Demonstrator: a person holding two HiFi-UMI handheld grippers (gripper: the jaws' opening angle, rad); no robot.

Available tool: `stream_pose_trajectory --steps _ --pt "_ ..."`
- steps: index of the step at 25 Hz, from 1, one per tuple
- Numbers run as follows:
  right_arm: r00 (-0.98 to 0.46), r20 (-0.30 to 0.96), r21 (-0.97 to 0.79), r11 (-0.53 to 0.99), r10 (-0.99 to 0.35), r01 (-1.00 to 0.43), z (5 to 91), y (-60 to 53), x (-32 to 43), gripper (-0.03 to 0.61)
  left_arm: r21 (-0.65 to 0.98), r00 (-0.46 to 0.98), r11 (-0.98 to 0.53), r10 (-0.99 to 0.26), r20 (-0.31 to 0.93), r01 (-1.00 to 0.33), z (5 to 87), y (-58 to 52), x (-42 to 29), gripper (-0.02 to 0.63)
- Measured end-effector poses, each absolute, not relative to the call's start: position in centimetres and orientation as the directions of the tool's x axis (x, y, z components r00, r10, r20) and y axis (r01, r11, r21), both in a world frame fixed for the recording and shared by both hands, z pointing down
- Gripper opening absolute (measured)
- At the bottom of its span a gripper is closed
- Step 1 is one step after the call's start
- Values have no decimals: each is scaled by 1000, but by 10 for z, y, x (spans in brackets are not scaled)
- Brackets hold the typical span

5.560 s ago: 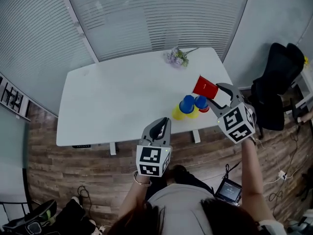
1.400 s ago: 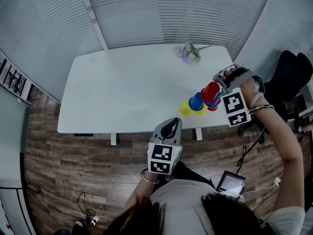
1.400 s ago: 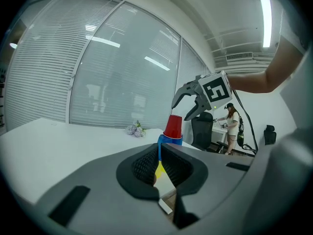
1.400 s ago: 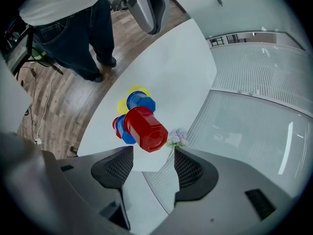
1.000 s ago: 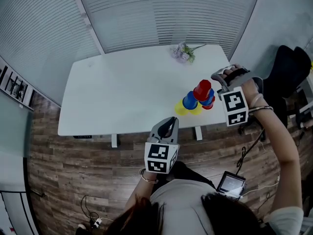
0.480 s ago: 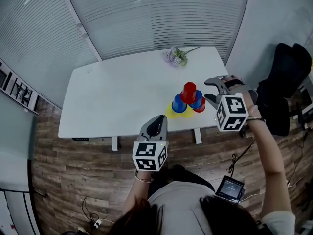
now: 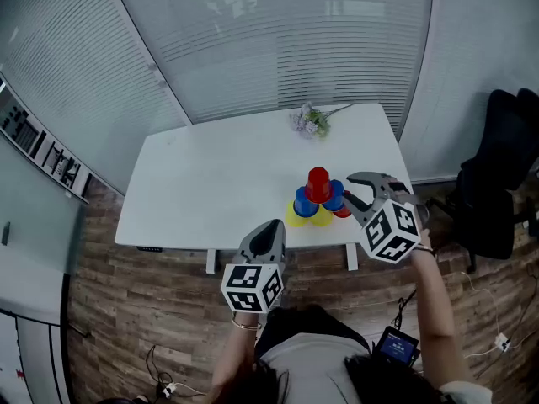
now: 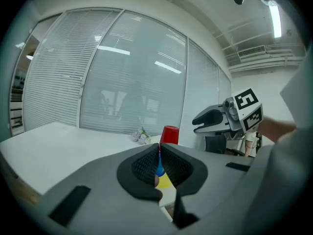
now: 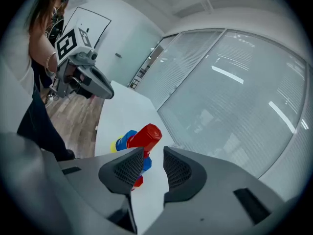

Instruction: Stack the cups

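Stack looks done: red cup [image 7: 318,183] tops the blue cups [image 7: 304,202], just left of the right gripper [image 7: 352,190]. Its jaws are closing with nothing between them. Left gripper [image 7: 271,230] is pressed together and empty, stack ahead of it. Probably nothing left to do.

Head view: taken from high overhead, faced steeply down; the whole tabletop [image 7: 219,175] is framed from far off.
Left gripper view: taken low, off the near edge, faced level toward the blinds [image 8: 98,82]; the cup stack [image 8: 169,134] is seen at middle distance.
Right gripper view: taken from the right end, faced leftward (frame rolled), nearest the cup stack.
Shared: cup stack and blinds are covered by all three; the flowers [image 7: 309,122] by the head and left gripper views.
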State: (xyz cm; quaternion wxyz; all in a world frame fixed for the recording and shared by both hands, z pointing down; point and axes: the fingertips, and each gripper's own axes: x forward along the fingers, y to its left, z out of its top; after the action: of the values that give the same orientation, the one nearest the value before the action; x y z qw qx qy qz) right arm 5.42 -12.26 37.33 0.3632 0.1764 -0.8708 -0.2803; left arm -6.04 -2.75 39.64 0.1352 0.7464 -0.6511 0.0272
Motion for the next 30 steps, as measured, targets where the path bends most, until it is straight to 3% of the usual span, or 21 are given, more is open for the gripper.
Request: stream_pose_trajectory --steps 4,14,30 --pt "-730 432 554 795 -529 -247 361 -119 53 112 152 154 -125 -967 202 -980 385 -27 -55 26" --pt "-787 199 306 800 -584 -516 340 -94 66 83 123 168 -149 -971 169 -981 366 -9 -42 26" --pt "-735 54 154 733 -676 -663 326 -15 106 32 84 229 -221 -969 89 -972 338 55 -17 26"
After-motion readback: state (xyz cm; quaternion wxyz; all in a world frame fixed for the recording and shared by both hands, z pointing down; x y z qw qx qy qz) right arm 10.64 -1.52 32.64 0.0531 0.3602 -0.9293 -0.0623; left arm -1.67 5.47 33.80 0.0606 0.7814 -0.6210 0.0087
